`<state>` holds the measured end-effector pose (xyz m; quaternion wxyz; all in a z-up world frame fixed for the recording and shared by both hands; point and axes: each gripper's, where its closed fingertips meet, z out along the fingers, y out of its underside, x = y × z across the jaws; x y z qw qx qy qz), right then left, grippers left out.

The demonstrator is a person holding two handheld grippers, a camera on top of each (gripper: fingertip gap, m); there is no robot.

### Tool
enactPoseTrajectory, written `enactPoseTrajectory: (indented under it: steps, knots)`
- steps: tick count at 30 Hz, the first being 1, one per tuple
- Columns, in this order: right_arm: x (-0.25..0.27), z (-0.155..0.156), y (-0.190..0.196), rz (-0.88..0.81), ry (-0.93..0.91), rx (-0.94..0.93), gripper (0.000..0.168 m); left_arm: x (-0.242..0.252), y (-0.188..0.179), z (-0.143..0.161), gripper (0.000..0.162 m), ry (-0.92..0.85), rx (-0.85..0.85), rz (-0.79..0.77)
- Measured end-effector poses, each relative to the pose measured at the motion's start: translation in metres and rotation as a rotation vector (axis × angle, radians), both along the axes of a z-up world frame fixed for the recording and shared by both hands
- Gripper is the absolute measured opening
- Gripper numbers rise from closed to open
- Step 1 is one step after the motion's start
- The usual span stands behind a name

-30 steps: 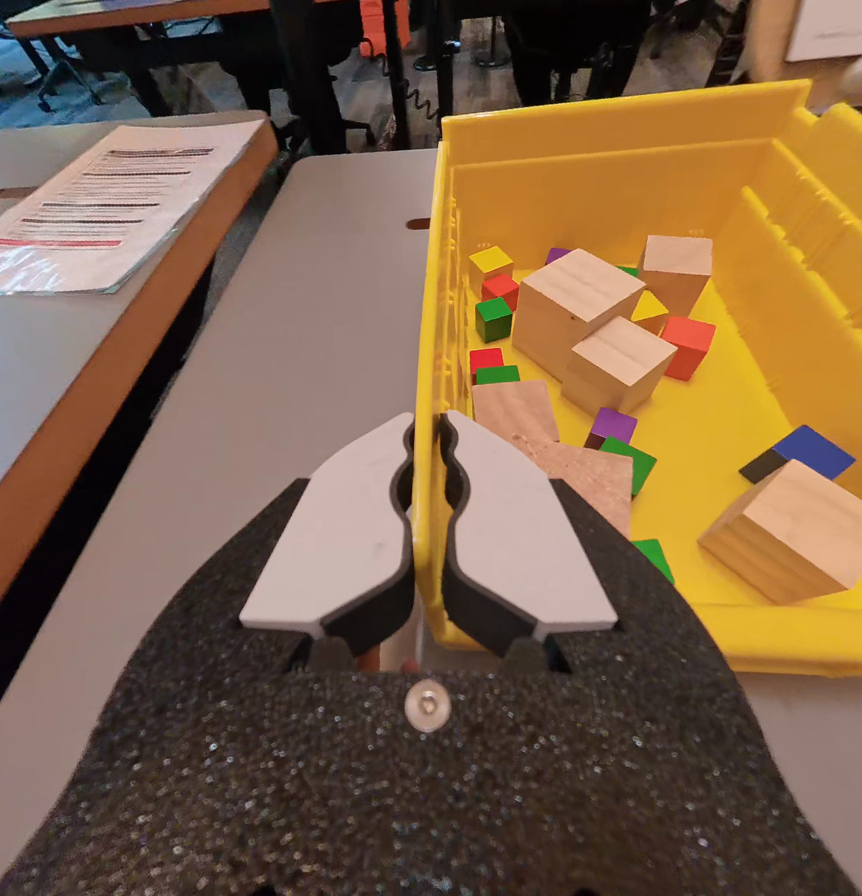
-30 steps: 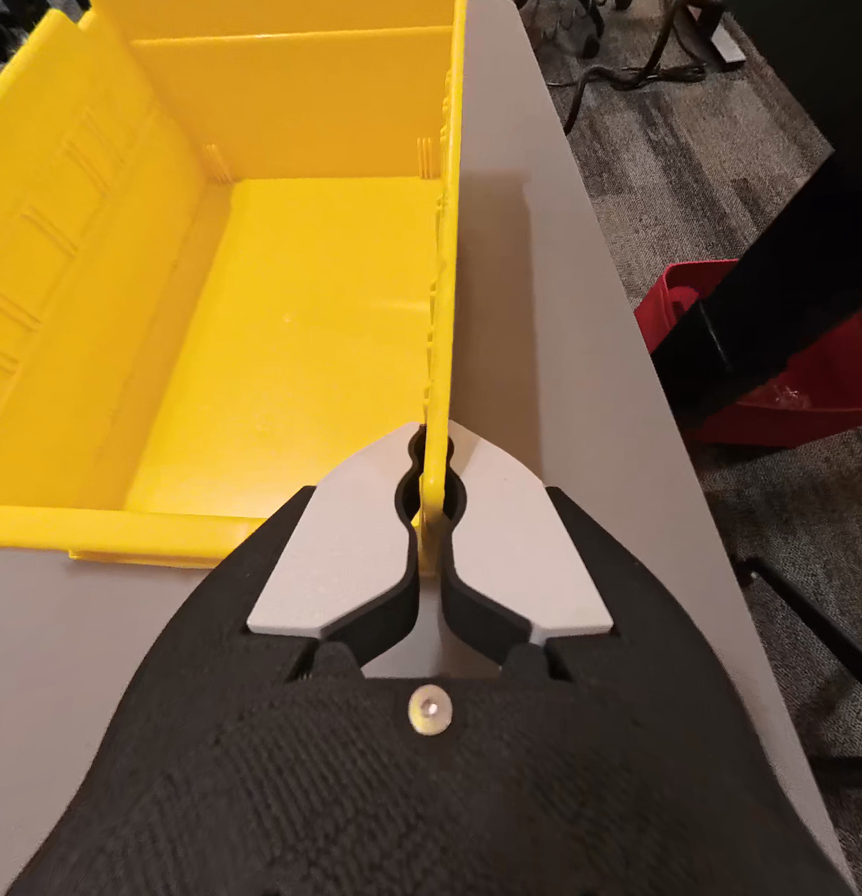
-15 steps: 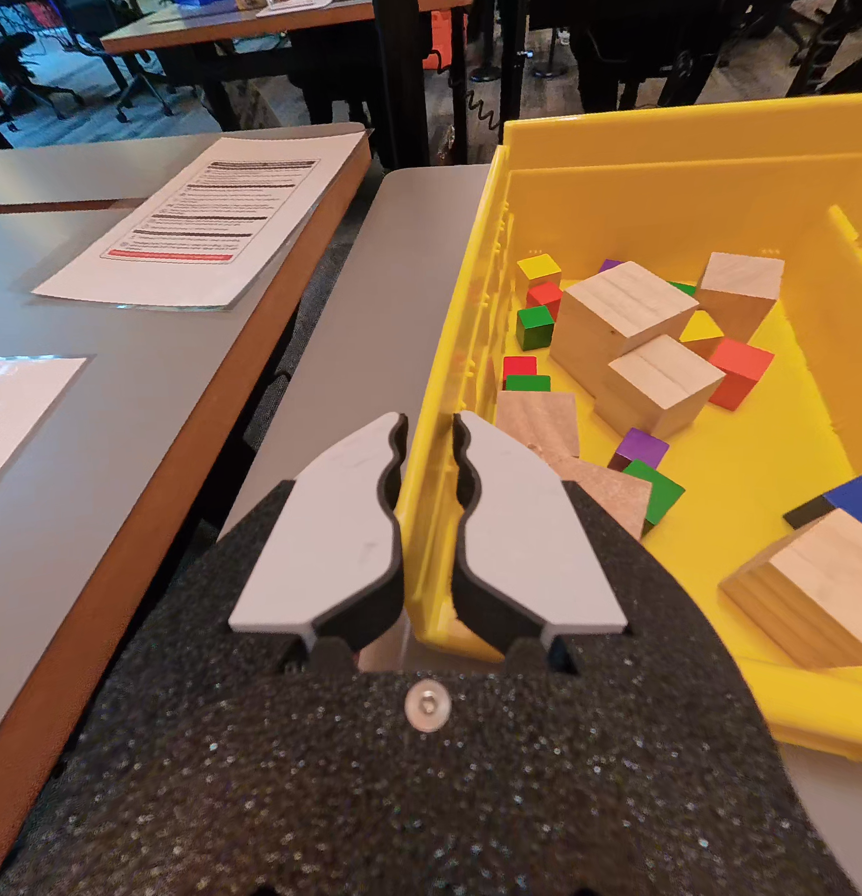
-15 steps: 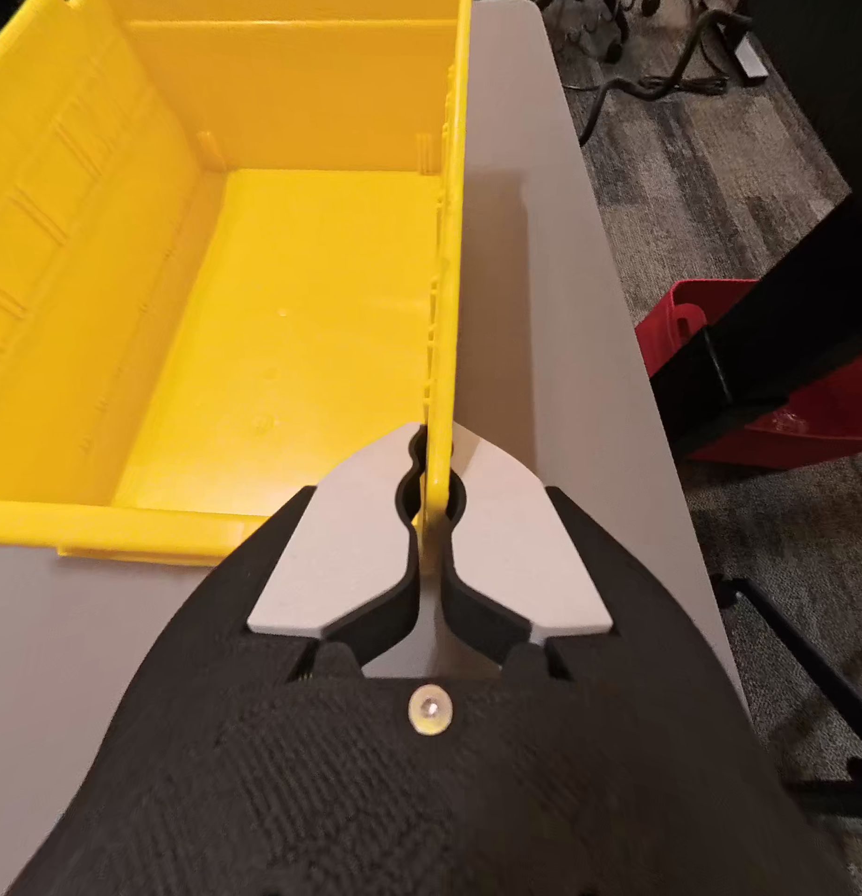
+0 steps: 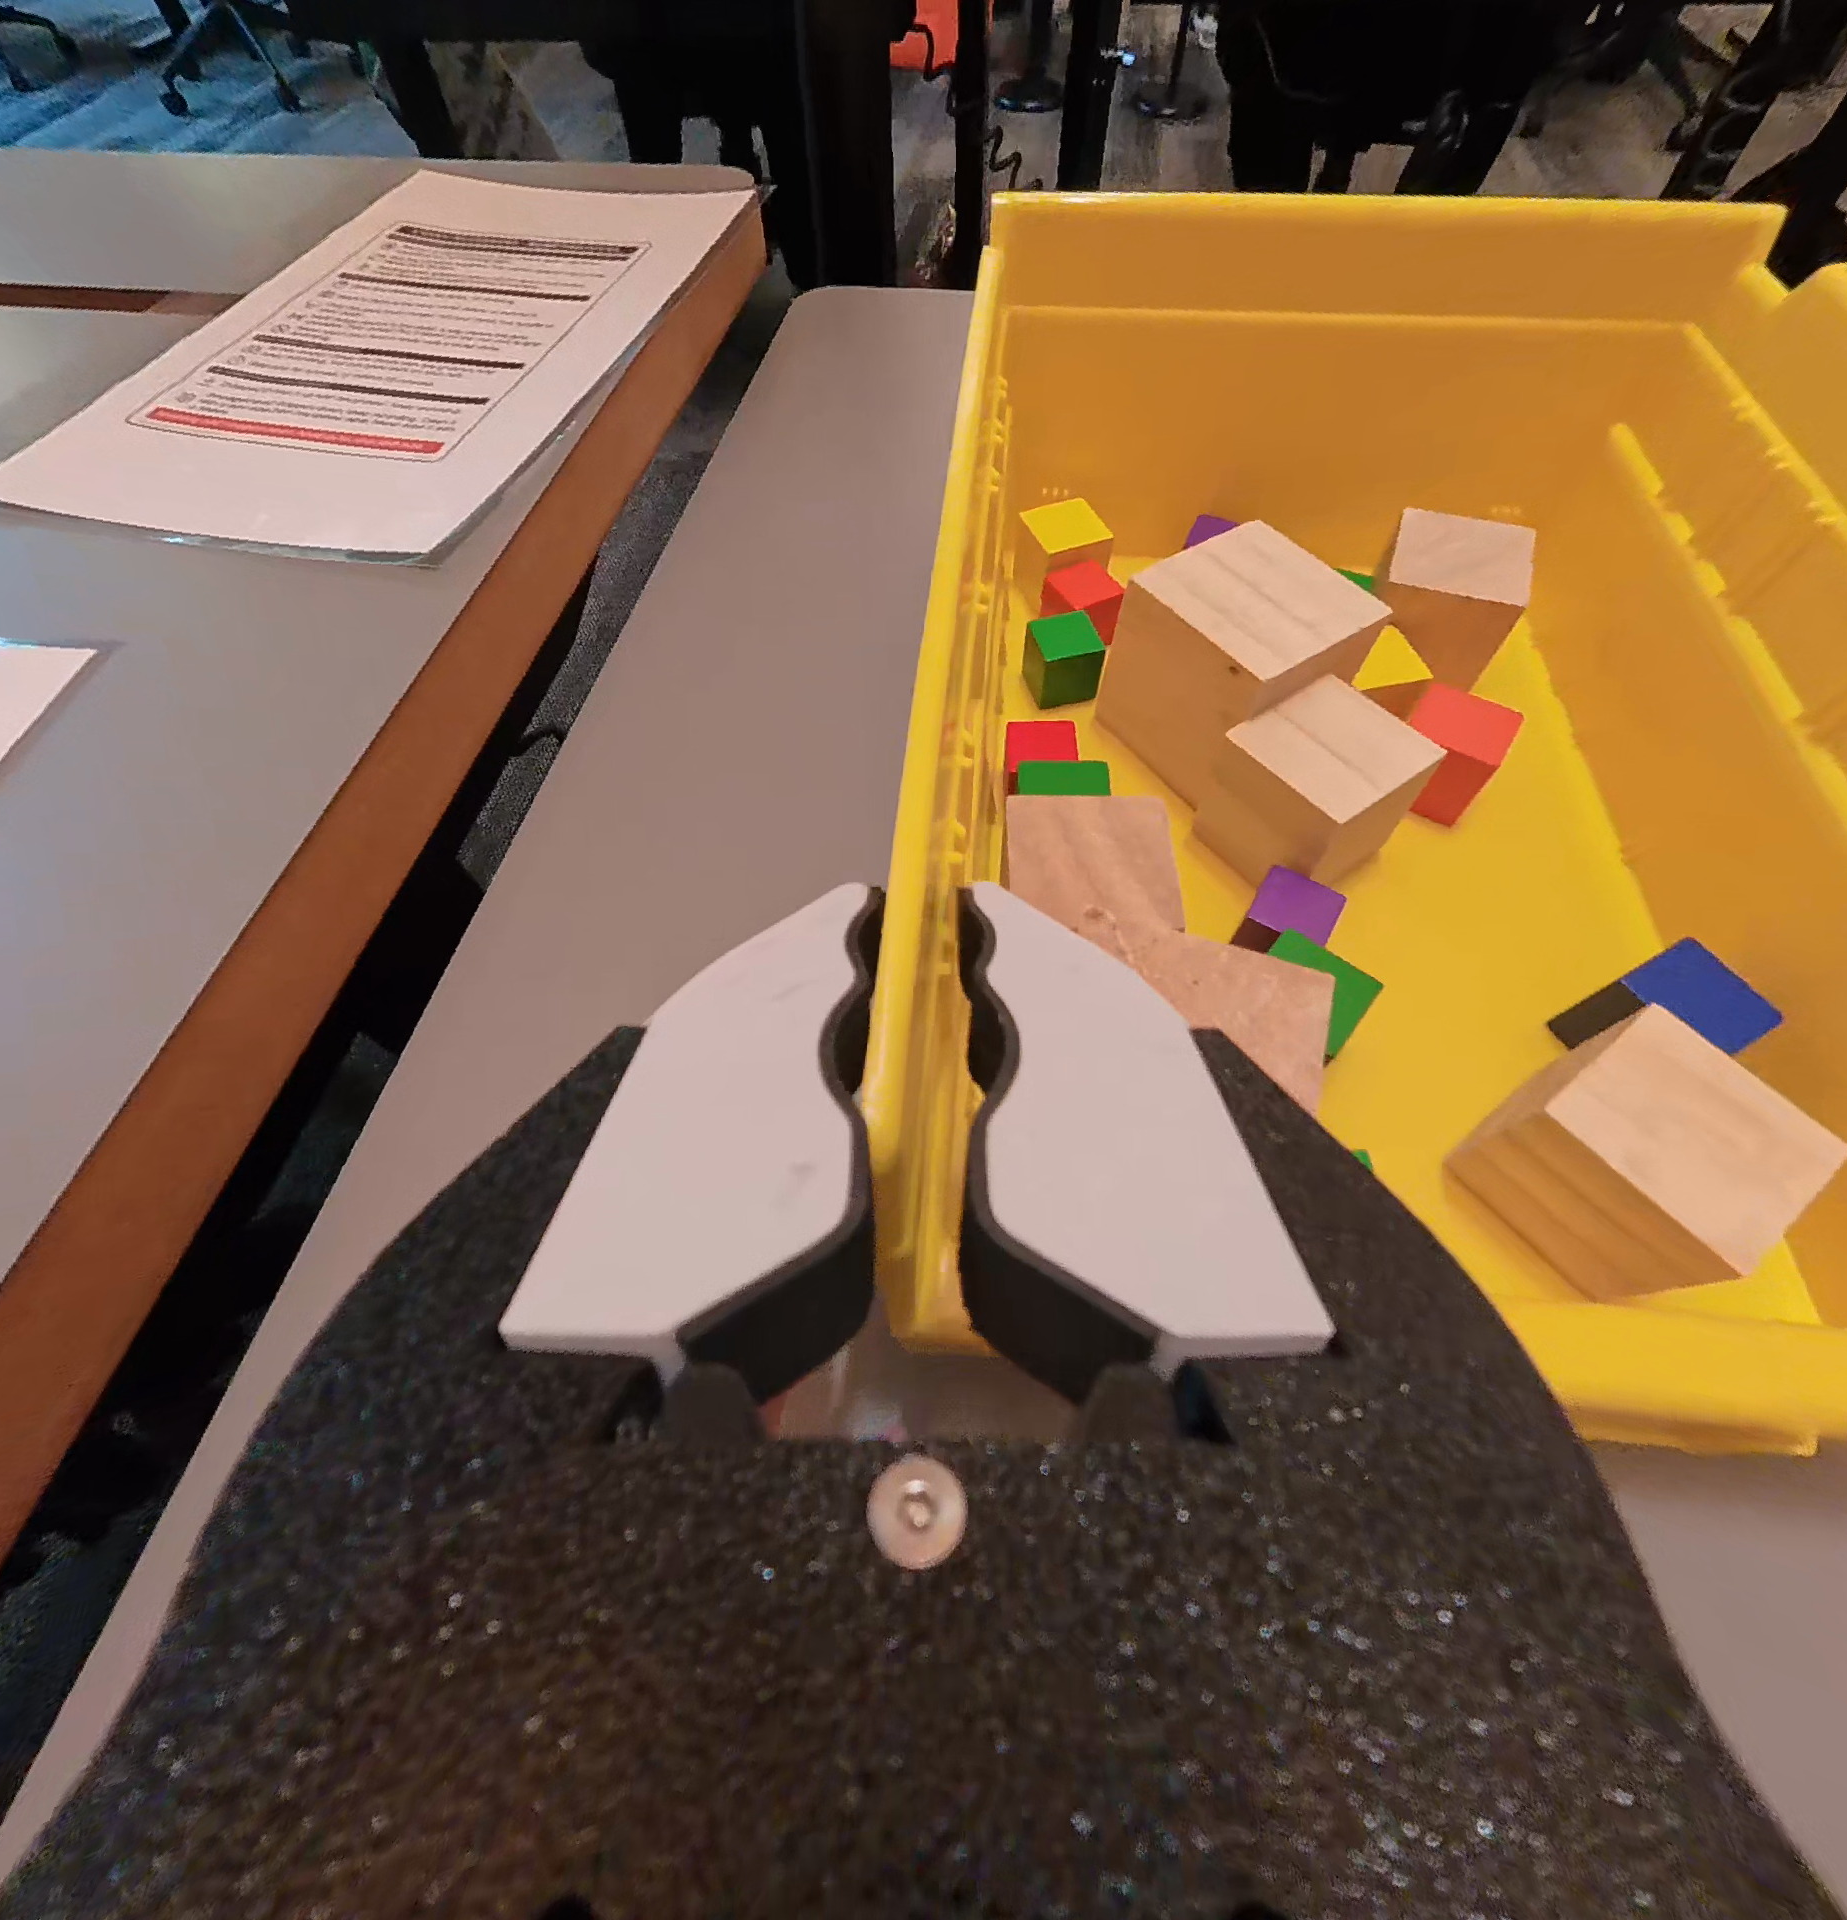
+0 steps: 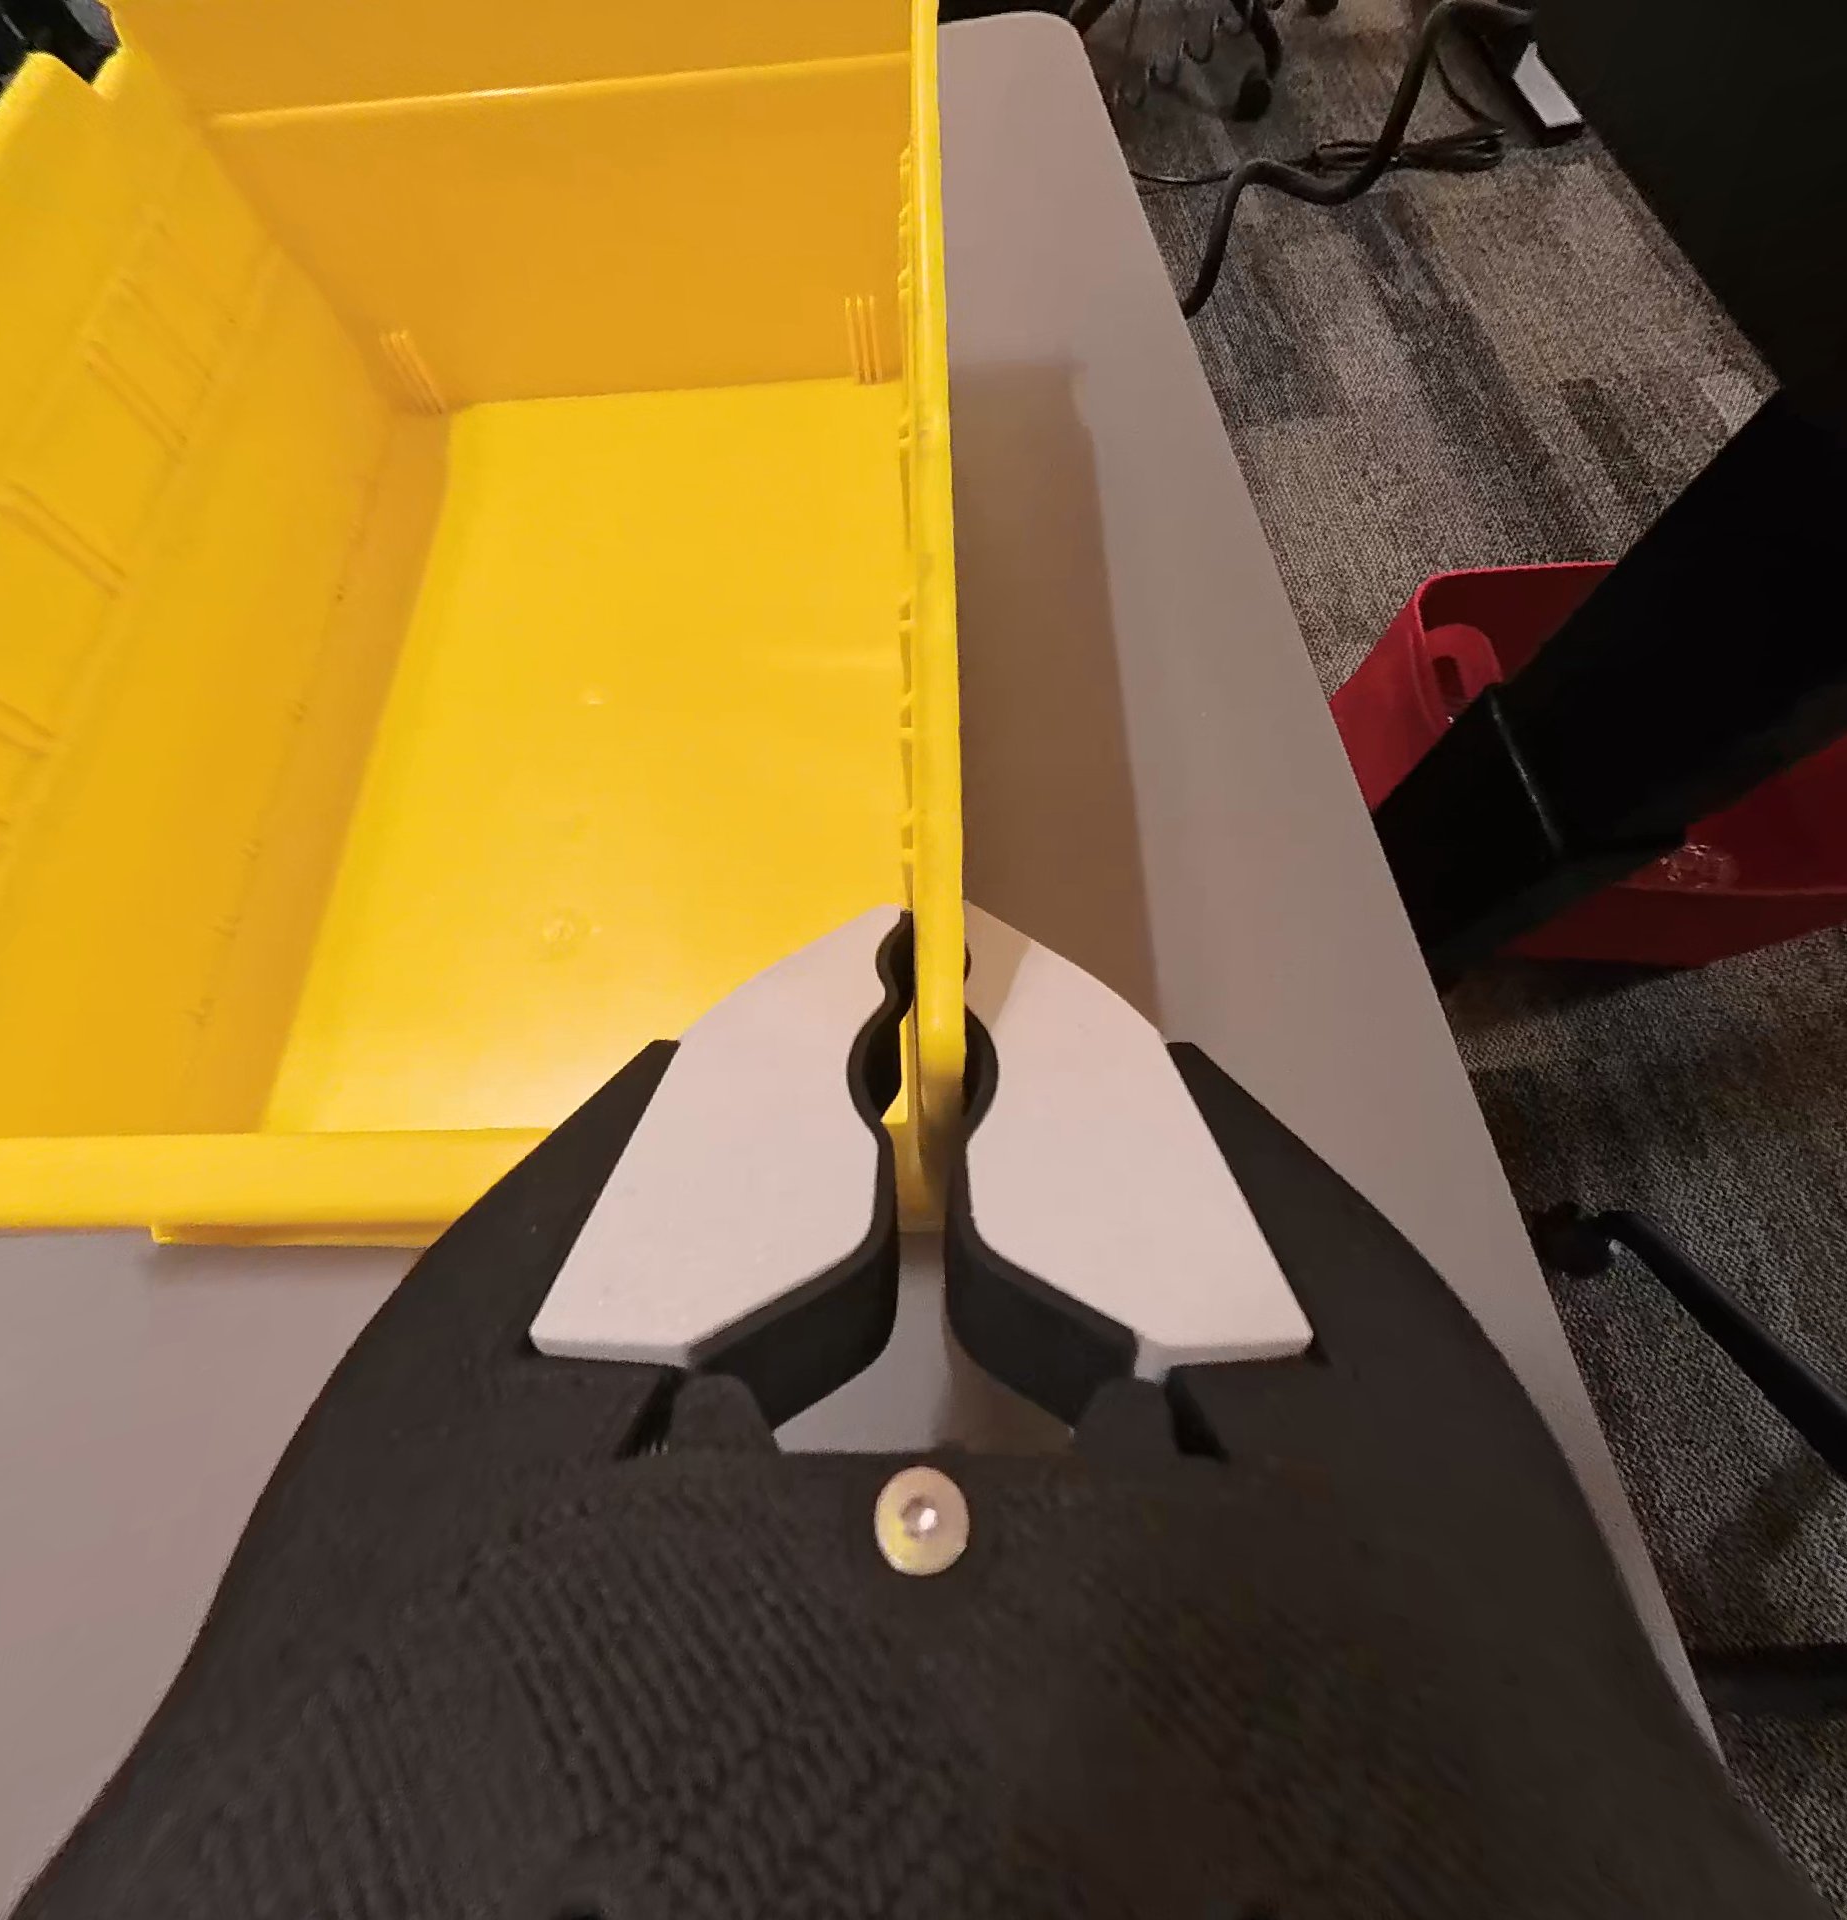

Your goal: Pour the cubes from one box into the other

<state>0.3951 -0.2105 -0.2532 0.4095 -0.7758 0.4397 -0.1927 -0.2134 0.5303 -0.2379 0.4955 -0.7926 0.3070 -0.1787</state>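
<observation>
A yellow box (image 5: 1314, 270) holds several cubes: large plain wooden ones (image 5: 1251, 613) and small coloured ones such as a green one (image 5: 1062, 655). My left gripper (image 5: 917, 904) is shut on this box's left wall near the front corner, one finger outside and one inside. A second yellow box (image 6: 545, 135) is empty. My right gripper (image 6: 934, 925) is shut on its right wall near the front corner. The edge of this second box shows at the far right of the left wrist view (image 5: 1833, 343). Both boxes stand on a grey table (image 5: 711, 727).
A second table with a brown edge (image 5: 545, 582) stands to the left across a narrow gap, with a laminated sheet (image 5: 379, 353) on it. The grey table's right edge (image 6: 1314, 831) is close to the empty box. A red bin (image 6: 1729, 831) sits on the carpet beyond it.
The left wrist view has swung, so more of the left-hand table shows. The gap between my left fingers on the wall is a little wider. My right gripper still clamps its wall.
</observation>
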Motion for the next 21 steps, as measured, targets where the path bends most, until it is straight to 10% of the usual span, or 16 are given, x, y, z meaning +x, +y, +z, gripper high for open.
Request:
enactPoseTrajectory:
  steps: [11, 15, 21]
  knots:
    - [-0.079, 0.151, 0.091, 0.204, -0.563, -0.06, 0.104, 0.004, -0.025, 0.096, 0.051, -0.067, 0.153, -0.043]
    - [-0.119, 0.203, 0.162, 0.303, -0.783, 0.202, 0.106, 0.024, -0.038, 0.121, 0.064, -0.089, 0.141, -0.129]
    - [-0.177, 0.196, 0.293, 0.59, -0.631, 0.318, 0.103, 0.035, -0.036, 0.124, 0.075, -0.042, 0.031, -0.198]
